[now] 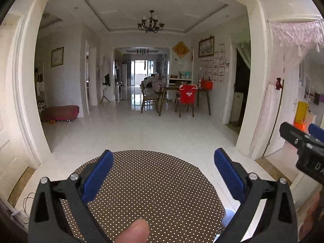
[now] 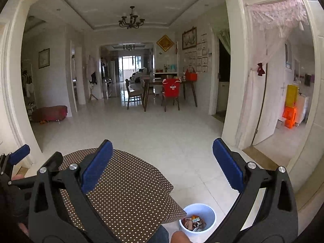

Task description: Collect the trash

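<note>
Left gripper (image 1: 163,166) spread wide, empty, held over the table (image 1: 149,192). Right gripper (image 2: 163,162) also spread, empty, over the table's right edge. Bin (image 2: 198,217) stands upright on the floor (image 2: 162,133) just beside the table's right corner, mouth up, trash (image 2: 193,222) piled inside; pieces too small to tell their axis. Dotted brown cloth covers the table. Beyond: dining set (image 2: 162,89), chandelier (image 2: 131,19).

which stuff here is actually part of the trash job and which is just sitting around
Part of the job:
- white bin on the floor, trash already inside
- left tongs, open and empty
- right tongs, open and empty
- polka-dot table, nothing left on the part in view

Just there:
- dining table
- red-covered chair
- chandelier
</note>
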Tool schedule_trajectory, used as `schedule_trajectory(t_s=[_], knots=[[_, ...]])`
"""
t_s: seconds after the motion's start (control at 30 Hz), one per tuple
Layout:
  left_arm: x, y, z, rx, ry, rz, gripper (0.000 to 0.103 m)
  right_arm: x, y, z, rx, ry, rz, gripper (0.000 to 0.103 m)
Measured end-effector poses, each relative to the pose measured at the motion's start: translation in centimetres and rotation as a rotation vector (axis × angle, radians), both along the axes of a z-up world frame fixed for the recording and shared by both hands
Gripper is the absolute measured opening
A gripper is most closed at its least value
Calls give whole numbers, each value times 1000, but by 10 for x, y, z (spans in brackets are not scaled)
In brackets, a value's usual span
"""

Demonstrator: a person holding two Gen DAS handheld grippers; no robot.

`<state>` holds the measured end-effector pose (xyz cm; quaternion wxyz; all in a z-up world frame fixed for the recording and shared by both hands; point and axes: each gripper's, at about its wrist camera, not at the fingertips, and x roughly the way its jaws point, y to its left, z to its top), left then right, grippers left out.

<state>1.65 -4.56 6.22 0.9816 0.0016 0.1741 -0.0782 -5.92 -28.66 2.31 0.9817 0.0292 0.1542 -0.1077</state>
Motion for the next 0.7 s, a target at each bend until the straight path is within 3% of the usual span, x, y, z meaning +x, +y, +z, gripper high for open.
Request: schedule_trajectory(t_s=[0.7], knots=[[-8,-4,11,-2,-30,37,98,-4,-1,3,-1,-6,18,97]])
